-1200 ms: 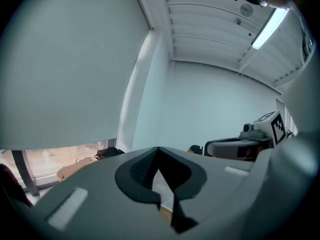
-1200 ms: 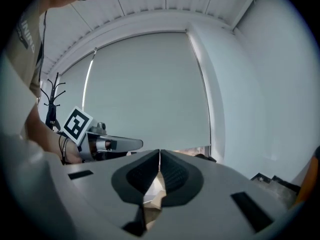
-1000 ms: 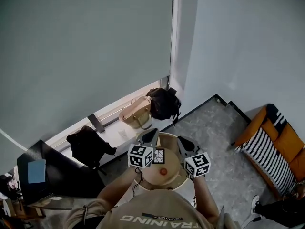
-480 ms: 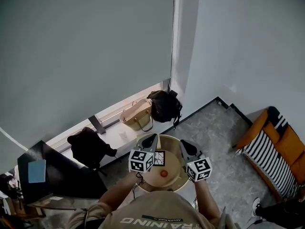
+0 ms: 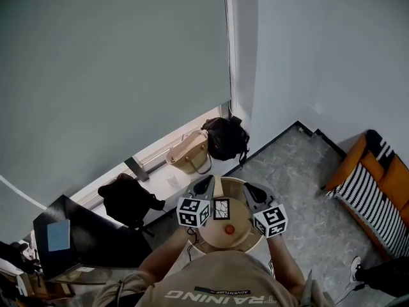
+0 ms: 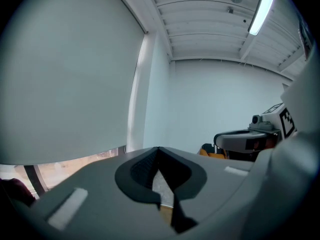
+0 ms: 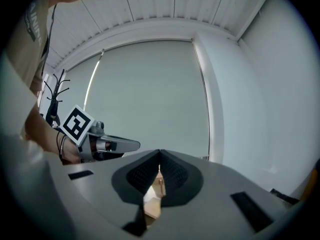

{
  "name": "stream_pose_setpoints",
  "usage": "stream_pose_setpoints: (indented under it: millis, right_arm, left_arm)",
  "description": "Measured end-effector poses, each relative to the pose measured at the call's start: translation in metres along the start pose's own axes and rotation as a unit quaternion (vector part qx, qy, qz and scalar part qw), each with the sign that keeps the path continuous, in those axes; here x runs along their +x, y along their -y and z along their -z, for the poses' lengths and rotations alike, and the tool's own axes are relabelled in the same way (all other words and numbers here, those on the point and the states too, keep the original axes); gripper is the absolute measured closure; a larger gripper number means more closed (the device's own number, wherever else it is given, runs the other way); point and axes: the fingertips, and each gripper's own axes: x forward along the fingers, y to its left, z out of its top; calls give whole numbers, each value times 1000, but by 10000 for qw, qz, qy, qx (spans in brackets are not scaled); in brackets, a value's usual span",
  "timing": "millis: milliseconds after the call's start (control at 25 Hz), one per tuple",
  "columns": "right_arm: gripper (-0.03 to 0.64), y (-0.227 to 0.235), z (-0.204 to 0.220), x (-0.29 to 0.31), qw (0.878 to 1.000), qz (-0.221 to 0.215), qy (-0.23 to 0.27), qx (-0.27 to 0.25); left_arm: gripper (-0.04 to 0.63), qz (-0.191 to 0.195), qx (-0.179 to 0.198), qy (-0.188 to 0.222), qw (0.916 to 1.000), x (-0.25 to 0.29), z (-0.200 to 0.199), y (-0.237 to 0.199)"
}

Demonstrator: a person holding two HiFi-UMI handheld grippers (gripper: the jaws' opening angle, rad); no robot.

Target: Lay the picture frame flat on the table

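Observation:
A small black-edged picture frame (image 5: 221,208) is on the round wooden table (image 5: 241,238), in the head view. From this height I cannot tell whether it stands or lies flat. My left gripper (image 5: 206,183) hovers just left of the frame, jaws pointing away from me and shut on nothing. My right gripper (image 5: 250,189) hovers just right of it, also shut and holding nothing. In the left gripper view the jaws (image 6: 159,149) meet at the tips. The right gripper view shows its jaws (image 7: 160,152) closed too, and neither view shows the frame.
A small orange ball (image 5: 229,229) lies on the table near me. Beyond the table, a beige handbag (image 5: 190,152), a black backpack (image 5: 227,139) and a black bag (image 5: 128,197) sit along the window ledge. An orange striped sofa (image 5: 377,181) is at right, a dark desk (image 5: 83,245) at left.
The head view has shifted a little, so the table and grippers sit slightly lower and further right. Both grippers stay shut on either side of the frame.

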Motion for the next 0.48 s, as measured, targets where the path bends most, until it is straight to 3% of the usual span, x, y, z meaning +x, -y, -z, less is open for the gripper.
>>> stream_pose_setpoints:
  millis: [480]
  right_arm:
    - [611,-1,-14,6,9993,-73,83,-352]
  left_arm:
    - [589,16,91,-30,10000,3,0,-4]
